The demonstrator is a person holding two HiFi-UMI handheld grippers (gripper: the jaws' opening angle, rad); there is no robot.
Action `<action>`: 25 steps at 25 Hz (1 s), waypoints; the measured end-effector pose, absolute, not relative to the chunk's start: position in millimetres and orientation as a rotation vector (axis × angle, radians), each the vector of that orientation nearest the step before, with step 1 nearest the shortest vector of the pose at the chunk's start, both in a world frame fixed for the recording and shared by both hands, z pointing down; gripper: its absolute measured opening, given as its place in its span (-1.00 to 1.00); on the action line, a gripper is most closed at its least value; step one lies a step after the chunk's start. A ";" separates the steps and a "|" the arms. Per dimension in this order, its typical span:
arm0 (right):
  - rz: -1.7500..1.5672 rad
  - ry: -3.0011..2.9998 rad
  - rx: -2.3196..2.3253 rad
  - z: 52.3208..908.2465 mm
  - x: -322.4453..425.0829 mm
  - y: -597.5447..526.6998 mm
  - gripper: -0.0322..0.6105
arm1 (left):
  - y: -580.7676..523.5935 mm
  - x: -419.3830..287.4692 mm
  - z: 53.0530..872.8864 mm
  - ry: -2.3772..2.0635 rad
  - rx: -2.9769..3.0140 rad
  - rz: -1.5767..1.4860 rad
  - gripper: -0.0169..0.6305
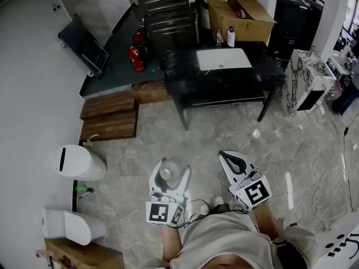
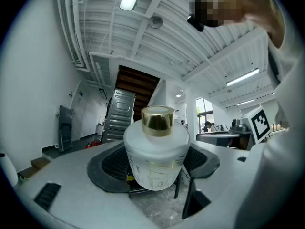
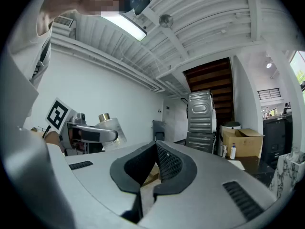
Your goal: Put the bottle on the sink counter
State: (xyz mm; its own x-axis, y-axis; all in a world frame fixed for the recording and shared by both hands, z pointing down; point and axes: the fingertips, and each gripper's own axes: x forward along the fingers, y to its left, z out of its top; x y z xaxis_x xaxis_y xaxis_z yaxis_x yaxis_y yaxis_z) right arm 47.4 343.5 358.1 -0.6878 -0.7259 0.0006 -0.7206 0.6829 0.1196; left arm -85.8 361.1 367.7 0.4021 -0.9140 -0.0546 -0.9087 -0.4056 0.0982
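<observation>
Bottle (image 2: 156, 151): frosted white with a gold cap (image 2: 157, 119), cap up, carried in the left gripper (image 1: 171, 170) above the pale stone floor (image 1: 224, 128), close in front of the person and well apart from the sink counter (image 1: 185, 72).
Left gripper: jaws spread wide, both dark pads pressed against the sides of the bottle's round body.
Right gripper (image 3: 156, 151): jaws closed tip to tip with nothing between them, held beside the left gripper, near it but not touching.
Sink counter: black top on dark legs at the far side of the floor, with a white basin (image 1: 223, 59) set into it.
On the counter: a small white bottle with a blue top (image 1: 230, 37) stands behind the basin, near an open cardboard box (image 1: 241, 15).
Left of the counter: two red fire extinguishers (image 1: 136, 58) lie on the dark floor at the foot of the stairs (image 1: 165, 10).
Near left: a white toilet (image 1: 73, 226) against the wall.
</observation>
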 end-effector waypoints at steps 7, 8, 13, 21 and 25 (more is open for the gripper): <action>-0.180 -2.878 1.229 355.5 74.6 333.9 -0.91 | 357.2 -57.8 371.6 -1.713 2.560 -0.125 0.07; -0.177 -2.885 1.226 355.2 77.2 332.6 -0.91 | 356.8 -55.0 371.7 -1.718 2.554 -0.122 0.07; -0.184 -2.897 1.200 354.0 86.3 326.2 -0.91 | 352.3 -43.5 370.4 -1.731 2.547 -0.124 0.07; -0.166 -2.901 1.201 360.3 99.1 307.1 -0.90 | 329.9 -33.7 368.0 -1.749 2.560 -0.133 0.07; -0.152 -2.893 1.197 367.1 95.9 292.0 -0.90 | 316.1 -36.1 372.9 -1.753 2.558 -0.123 0.07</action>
